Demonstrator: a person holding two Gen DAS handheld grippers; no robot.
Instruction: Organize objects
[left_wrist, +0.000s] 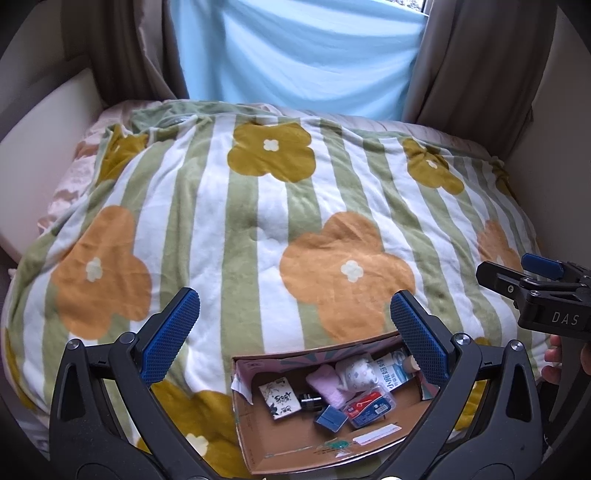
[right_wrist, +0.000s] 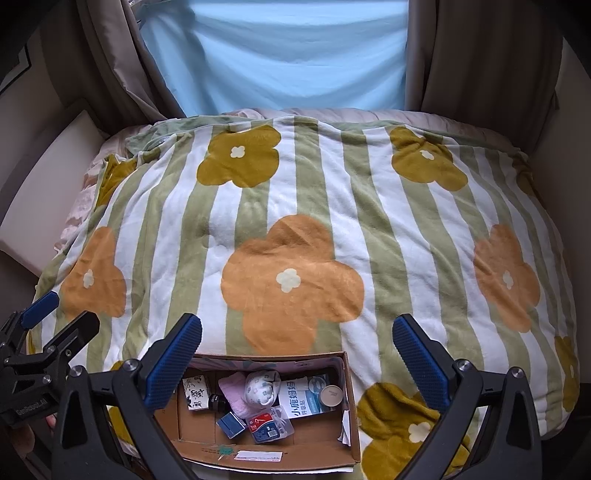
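An open cardboard box (left_wrist: 258, 439) (right_wrist: 352, 406) sits at the near edge of the bed. Inside lie a patterned white packet (left_wrist: 279, 401) (right_wrist: 195, 393), a pink cloth (left_wrist: 327, 384) (right_wrist: 234, 393), rolled patterned socks (left_wrist: 356, 371) (right_wrist: 262, 387), a white-blue pouch (left_wrist: 393, 369) (right_wrist: 301, 400), a clear case with a red card (left_wrist: 369, 404) (right_wrist: 269, 424), a small blue box (left_wrist: 330, 417) (right_wrist: 231, 424) and a dark little bottle (left_wrist: 309, 400) (right_wrist: 218, 402). My left gripper (left_wrist: 295, 332) is open and empty above the box. My right gripper (right_wrist: 297, 354) is open and empty above it too.
The bed carries a striped green-white blanket with orange and mustard flowers (left_wrist: 258, 221) (right_wrist: 295, 221). A blue sheet (left_wrist: 295, 55) hangs between brown curtains behind. Cream padded walls flank the bed. The right gripper shows at the left wrist view's right edge (left_wrist: 539, 291), the left gripper at the right wrist view's left edge (right_wrist: 40, 343).
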